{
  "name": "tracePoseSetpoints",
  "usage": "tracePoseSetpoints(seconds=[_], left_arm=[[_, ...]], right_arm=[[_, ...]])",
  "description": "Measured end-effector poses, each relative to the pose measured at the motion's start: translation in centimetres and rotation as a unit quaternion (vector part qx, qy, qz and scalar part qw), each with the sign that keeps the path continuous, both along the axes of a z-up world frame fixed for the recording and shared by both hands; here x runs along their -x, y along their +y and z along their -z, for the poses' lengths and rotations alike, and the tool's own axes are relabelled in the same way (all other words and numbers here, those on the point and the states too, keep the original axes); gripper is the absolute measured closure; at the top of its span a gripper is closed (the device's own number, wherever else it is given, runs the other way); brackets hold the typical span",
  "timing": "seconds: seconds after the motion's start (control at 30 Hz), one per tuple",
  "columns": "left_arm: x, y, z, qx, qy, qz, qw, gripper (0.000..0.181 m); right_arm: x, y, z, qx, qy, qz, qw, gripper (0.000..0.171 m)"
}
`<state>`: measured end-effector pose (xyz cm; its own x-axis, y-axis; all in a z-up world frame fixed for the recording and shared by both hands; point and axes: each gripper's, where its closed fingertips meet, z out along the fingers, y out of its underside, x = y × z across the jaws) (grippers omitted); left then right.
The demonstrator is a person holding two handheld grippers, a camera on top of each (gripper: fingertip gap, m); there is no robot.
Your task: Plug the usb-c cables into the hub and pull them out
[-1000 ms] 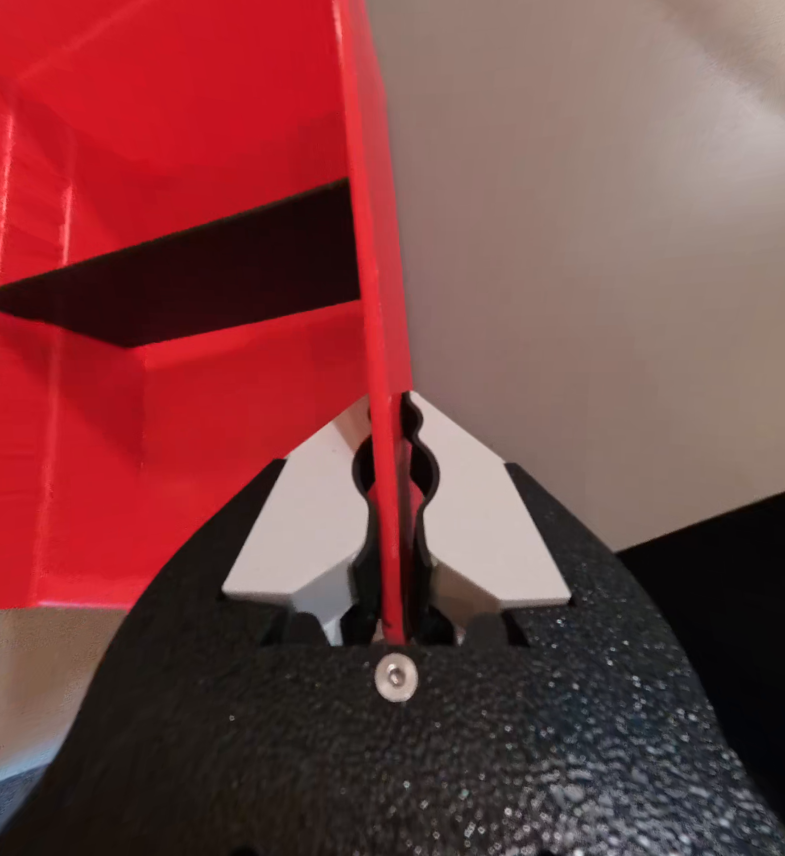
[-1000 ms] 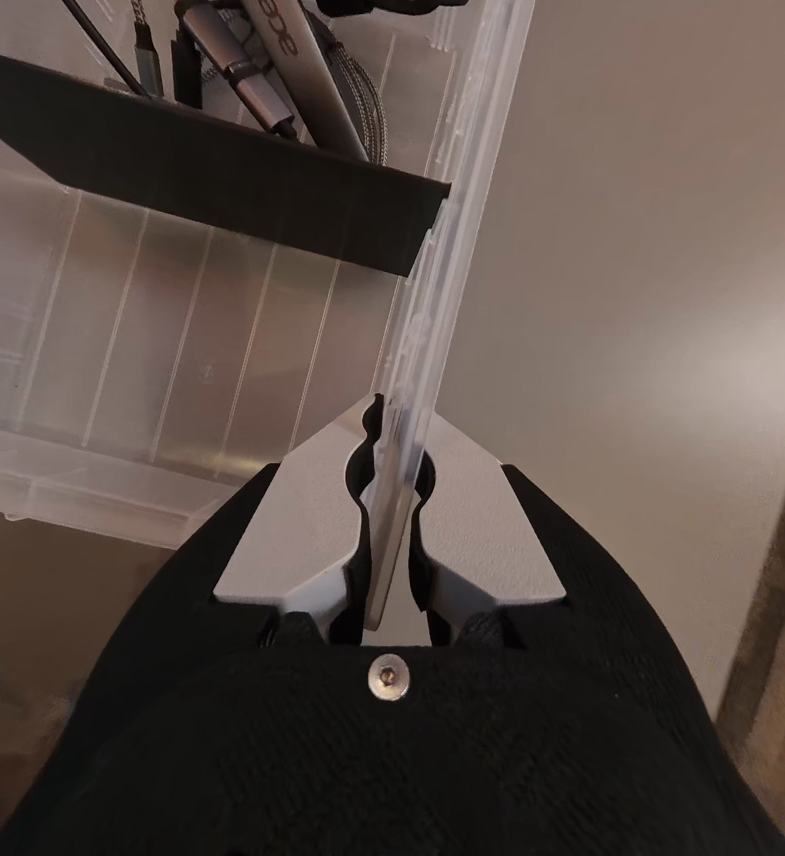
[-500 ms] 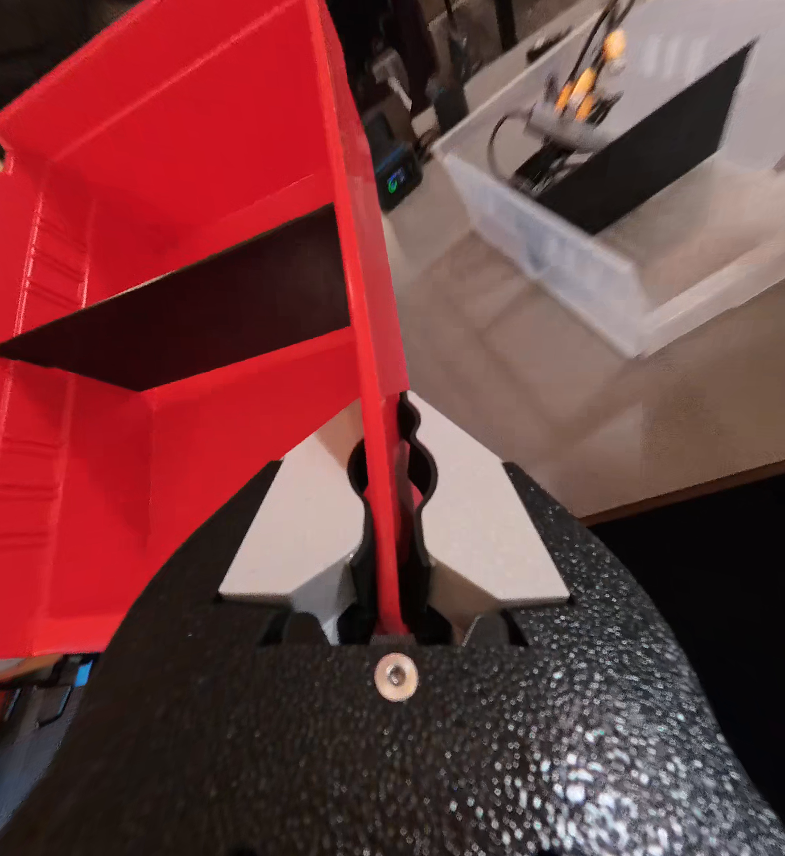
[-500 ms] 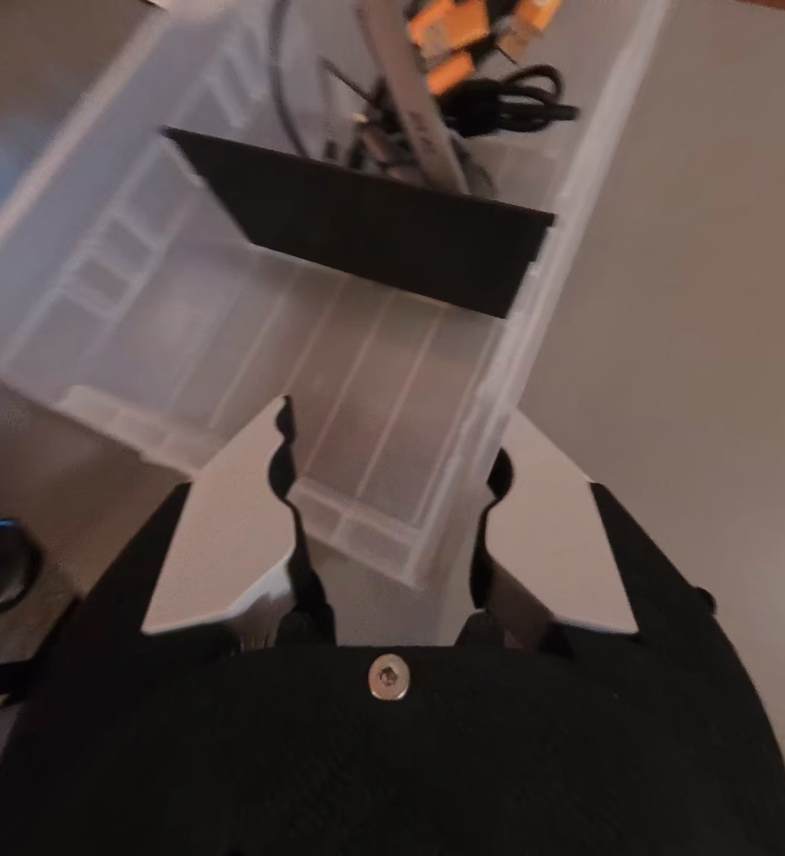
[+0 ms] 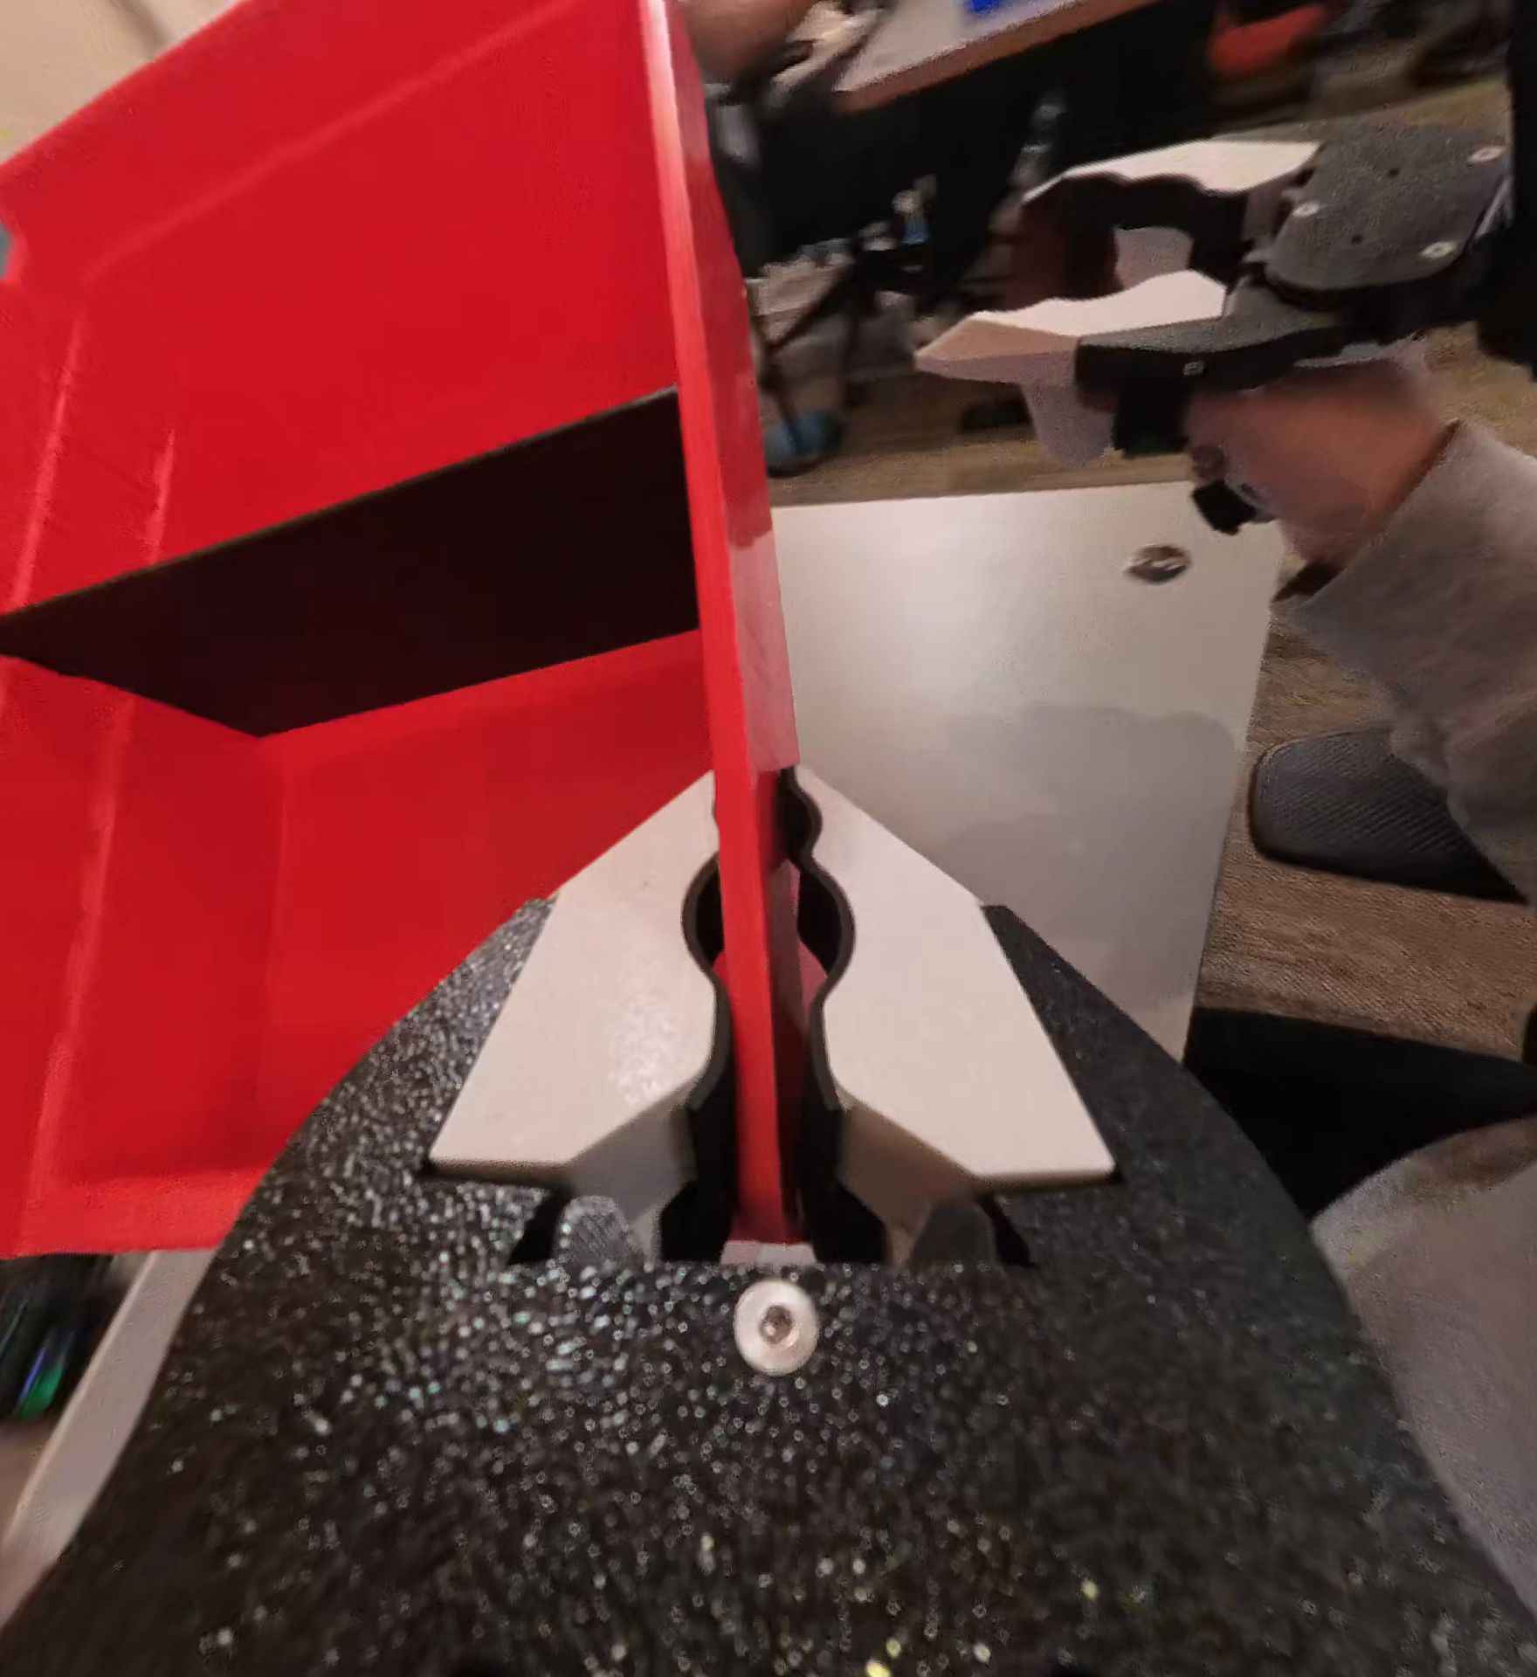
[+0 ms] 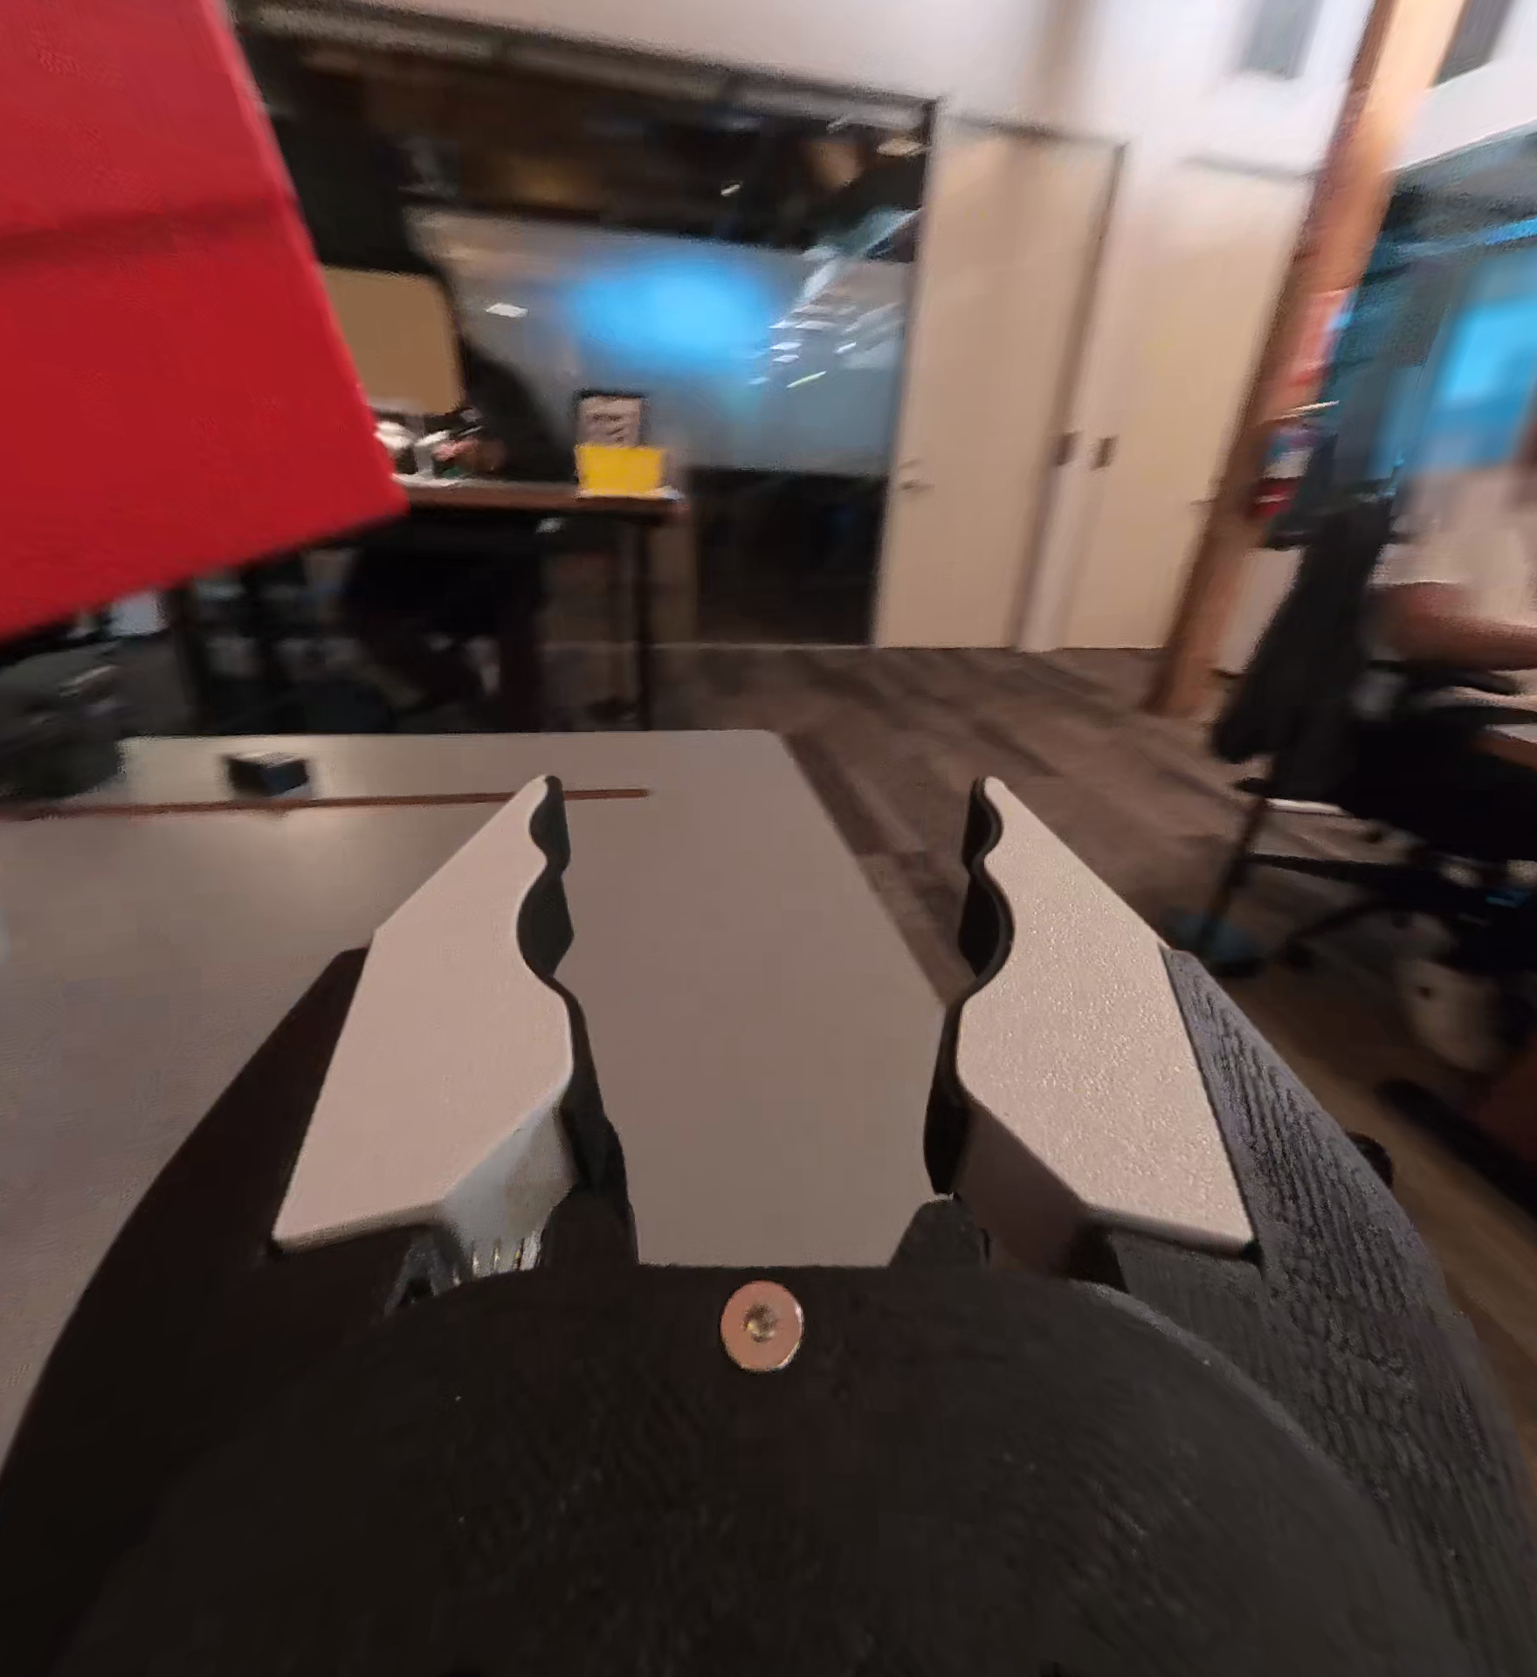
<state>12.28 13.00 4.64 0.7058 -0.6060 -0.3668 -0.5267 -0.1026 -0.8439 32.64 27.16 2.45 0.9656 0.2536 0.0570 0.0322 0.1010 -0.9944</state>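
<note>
Left wrist view: the left gripper (image 5: 760, 916) is clenched on the thin side wall of a red plastic bin (image 5: 320, 436), both wavy white fingers (image 5: 602, 1025) pressed to the wall.
Bin interior: a black flat divider panel (image 5: 366, 590) crosses it from 9 to 12 o'clock of the grip; no contents show.
Surface below: a pale grey tabletop (image 5: 1001, 690) lies at 1 o'clock of the grip, beyond the bin.
Right gripper: seen at 2 o'clock (image 5: 1110, 272), held by a hand (image 5: 1309, 454) in a grey sleeve (image 5: 1473, 653).
Right wrist view: the right gripper (image 6: 765, 808) is released, jaws wide apart and holding nothing above the tabletop (image 6: 729, 998).
Red bin from this side: its outer wall (image 6: 112, 299) fills the 10 o'clock corner.
Small dark object: it rests on the table at 10 o'clock (image 6: 266, 771), too blurred to identify.
Cables and hub: not visible in either view.
</note>
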Motion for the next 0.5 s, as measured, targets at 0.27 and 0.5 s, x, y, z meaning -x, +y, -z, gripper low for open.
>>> tracePoseSetpoints(seconds=[0.27,0.5], left_arm=[[-12.9,8.6,8.7,0.106,0.018,0.085,0.991,0.176],[-13.4,12.0,15.1,0.163,0.025,0.014,0.986,0.175]], right_arm=[[-9.4,-0.2,5.1,-0.038,0.027,0.104,0.993,0.081],[-10.5,0.8,6.2,-0.022,0.06,0.076,0.995,0.082]])
